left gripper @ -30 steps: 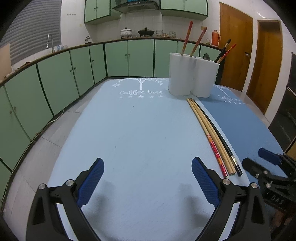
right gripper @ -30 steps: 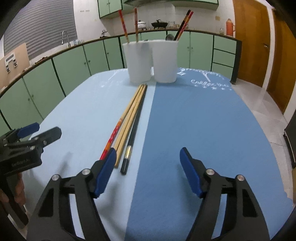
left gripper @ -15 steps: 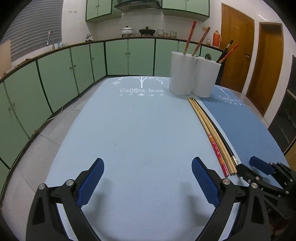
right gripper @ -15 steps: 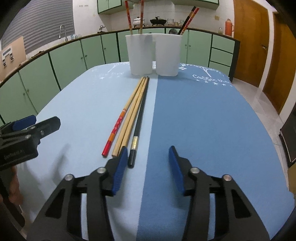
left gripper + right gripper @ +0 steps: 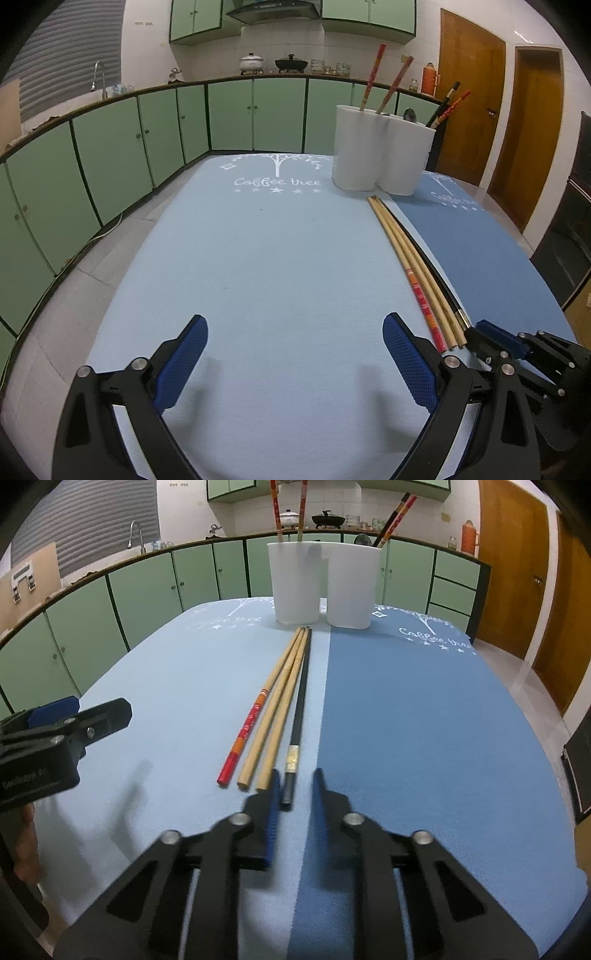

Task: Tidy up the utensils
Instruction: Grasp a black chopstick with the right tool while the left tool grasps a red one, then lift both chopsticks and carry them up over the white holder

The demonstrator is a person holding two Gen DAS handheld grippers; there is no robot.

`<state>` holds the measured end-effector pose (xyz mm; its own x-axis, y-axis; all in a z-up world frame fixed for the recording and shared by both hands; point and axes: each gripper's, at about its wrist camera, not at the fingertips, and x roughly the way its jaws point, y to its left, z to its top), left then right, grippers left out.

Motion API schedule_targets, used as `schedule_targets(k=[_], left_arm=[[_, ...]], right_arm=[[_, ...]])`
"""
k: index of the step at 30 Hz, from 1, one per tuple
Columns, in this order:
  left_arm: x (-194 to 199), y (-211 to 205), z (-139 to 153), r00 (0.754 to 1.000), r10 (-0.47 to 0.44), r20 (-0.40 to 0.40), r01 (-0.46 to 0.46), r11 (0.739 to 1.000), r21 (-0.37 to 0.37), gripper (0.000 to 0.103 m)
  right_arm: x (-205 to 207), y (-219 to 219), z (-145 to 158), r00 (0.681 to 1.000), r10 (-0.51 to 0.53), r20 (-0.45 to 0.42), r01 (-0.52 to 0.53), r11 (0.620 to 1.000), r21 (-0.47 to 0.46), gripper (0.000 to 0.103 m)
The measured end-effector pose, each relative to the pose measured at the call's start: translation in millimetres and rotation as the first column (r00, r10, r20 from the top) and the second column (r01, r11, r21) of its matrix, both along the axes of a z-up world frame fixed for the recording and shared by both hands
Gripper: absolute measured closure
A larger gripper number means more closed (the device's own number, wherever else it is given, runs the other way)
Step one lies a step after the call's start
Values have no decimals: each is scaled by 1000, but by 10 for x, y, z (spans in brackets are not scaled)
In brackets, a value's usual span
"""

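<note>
Closure of the right gripper [image 5: 294, 788] is the change to record: its jaws, wide apart a second ago, have just been closing around the near end of the black chopstick [image 5: 300, 698], which lies between them. A narrow gap still shows on each side of the stick, so contact cannot be confirmed from the right wrist view — the jaws look all but shut. That chopstick lies on the table mat [image 5: 406, 720], rightmost of four laid side by side, its far tip just short of the white utensil holder [image 5: 295, 583]; beside it lie two plain bamboo chopsticks [image 5: 279, 705] and a red-ended chopstick [image 5: 245, 731]. The left gripper [image 5: 295, 363] stands wide open, empty, well left of the row. Judgement: pick-up is under way — lifting into the holder remains.
</note>
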<state>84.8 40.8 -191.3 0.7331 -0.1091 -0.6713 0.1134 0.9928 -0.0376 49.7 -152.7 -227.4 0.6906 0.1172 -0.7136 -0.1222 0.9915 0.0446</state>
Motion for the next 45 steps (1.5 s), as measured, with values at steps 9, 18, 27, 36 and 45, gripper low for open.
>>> schedule_targets(k=[9, 18, 27, 36, 45], left_arm=[[-11, -332, -61, 997, -67, -23, 67, 998, -1, 10], [24, -619, -197, 993, -107, -58, 108, 994, 21, 16], [113, -746, -274, 990, -100, -102, 105, 994, 39, 26], [84, -834, -271, 992, -106, -72, 110, 993, 45, 80], [22, -807, -145, 990, -129, -49, 129, 992, -1, 98]], right_arm=[[7, -297, 33, 998, -67, -8, 67, 996, 56, 97], [32, -702, 51, 985, -172, 1, 171, 981, 93, 97], [35, -726, 60, 987, -161, 17, 159, 983, 88, 97], [48, -700, 75, 989, -146, 15, 145, 986, 78, 97], [48, -687, 151, 991, -131, 28, 130, 990, 53, 97]])
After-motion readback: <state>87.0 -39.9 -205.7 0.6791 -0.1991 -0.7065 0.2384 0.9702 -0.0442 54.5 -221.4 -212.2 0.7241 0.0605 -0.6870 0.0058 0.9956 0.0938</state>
